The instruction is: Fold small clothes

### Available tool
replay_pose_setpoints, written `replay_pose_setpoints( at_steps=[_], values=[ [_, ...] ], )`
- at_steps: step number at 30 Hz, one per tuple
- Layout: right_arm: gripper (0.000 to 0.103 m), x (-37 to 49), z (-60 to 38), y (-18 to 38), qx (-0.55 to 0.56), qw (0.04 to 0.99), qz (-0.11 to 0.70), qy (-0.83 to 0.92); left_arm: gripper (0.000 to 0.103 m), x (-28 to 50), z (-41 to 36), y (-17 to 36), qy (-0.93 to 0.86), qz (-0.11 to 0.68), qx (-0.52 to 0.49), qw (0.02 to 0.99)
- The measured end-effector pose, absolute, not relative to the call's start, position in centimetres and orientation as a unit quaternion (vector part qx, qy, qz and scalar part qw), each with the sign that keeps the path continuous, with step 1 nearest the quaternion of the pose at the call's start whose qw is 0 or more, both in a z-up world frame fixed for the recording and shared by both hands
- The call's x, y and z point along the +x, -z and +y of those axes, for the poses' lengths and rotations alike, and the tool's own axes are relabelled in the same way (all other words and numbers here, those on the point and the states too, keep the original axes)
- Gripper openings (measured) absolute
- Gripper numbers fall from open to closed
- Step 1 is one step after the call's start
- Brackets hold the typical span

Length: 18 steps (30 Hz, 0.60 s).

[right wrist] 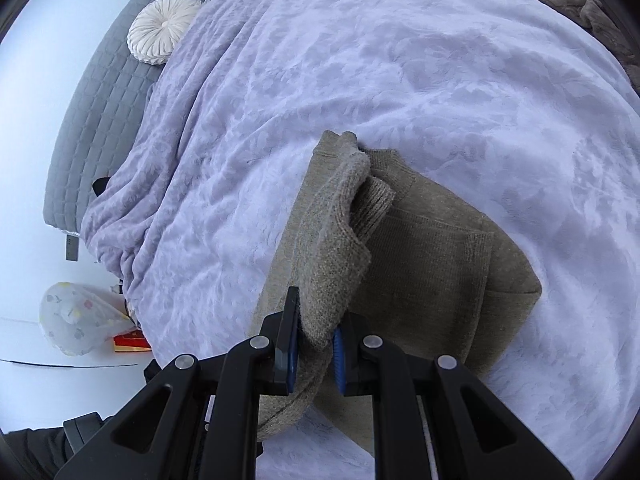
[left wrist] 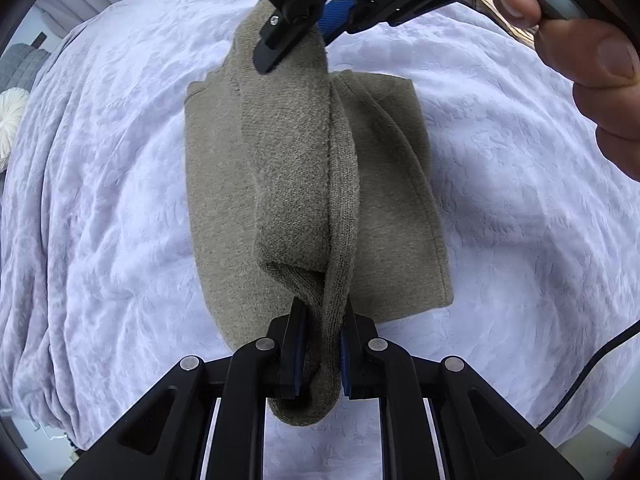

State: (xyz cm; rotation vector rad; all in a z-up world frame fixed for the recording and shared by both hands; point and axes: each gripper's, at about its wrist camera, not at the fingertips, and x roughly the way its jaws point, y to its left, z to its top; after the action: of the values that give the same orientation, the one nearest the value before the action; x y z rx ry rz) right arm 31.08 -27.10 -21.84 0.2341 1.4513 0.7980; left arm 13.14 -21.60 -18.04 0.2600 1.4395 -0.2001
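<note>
An olive-green knitted garment (left wrist: pixel 224 184) lies partly folded on a pale lilac blanket (left wrist: pixel 100 200). My left gripper (left wrist: pixel 322 336) is shut on a bunched edge of the garment and holds it lifted toward the camera. My right gripper (left wrist: pixel 296 36) shows at the top of the left wrist view, shut on the far end of the same raised fold. In the right wrist view the right gripper (right wrist: pixel 316 340) pinches a knitted edge of the garment (right wrist: pixel 432 272), whose ribbed cuff (right wrist: pixel 372 204) hangs beyond it.
The blanket (right wrist: pixel 400 80) covers a bed with a grey quilted headboard (right wrist: pixel 108 120) and a round white cushion (right wrist: pixel 162 24). A patterned plastic bag (right wrist: pixel 76 316) and a red item (right wrist: pixel 130 342) lie on the floor beside the bed. A black cable (left wrist: pixel 580 380) runs at right.
</note>
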Motion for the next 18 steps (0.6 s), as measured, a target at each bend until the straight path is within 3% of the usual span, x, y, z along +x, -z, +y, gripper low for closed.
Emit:
replay_pose_setpoints(
  at_steps=[18],
  values=[
    [0.015,31.7,-31.8,27.1,0.114,0.662,0.652,-0.352,0.015,14.1,-26.9,22.5,0.127,0.678,0.163,0.705]
  ],
)
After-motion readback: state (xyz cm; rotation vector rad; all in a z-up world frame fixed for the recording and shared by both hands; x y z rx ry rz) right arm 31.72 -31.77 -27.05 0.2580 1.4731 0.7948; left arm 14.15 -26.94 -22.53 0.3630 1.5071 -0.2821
